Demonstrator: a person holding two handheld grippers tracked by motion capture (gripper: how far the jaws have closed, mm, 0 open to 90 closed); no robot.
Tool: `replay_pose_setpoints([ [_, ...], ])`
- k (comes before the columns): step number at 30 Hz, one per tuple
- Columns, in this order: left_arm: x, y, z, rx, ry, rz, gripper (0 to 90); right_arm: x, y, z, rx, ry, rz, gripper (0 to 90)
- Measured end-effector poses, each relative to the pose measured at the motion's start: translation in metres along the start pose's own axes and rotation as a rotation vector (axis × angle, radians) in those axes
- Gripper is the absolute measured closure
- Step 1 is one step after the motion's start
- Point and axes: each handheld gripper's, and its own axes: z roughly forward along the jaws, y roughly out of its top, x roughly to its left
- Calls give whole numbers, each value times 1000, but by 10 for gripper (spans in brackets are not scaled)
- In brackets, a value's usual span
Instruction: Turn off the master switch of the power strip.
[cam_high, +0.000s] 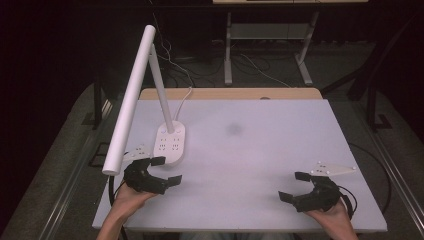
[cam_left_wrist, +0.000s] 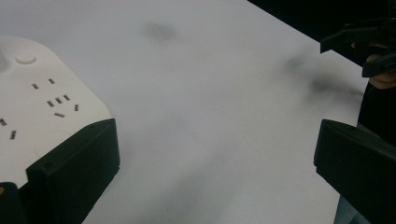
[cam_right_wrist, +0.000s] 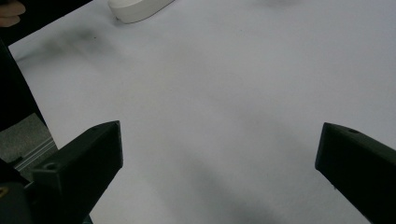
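1. Left gripper (cam_high: 164, 170): jaws spread wide, nothing between them; sits lower left of the high view.
2. Right gripper (cam_high: 295, 186): jaws spread wide, empty; lower right.
3. One white power strip (cam_high: 170, 142) lies just above the left gripper, left of centre.
4. One white desk lamp (cam_high: 131, 95) rises from the strip's far end.
5. One white table (cam_high: 260, 150).

Two bare forearms, each hand gripping a black two-jaw gripper — left gripper (cam_high: 165, 171), right gripper (cam_high: 292, 186) — topped with a grey triangular plate and trailing black cable.
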Motion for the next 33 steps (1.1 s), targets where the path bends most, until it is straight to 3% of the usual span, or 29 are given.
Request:
replay_pose_setpoints([
  [15,13,9,-1,8,16,-24,0,0,-1,1,6,-3,-3,1],
  [33,33,27,-7,26,57,-23,0,-1,-1,2,13,-7,-6,1],
])
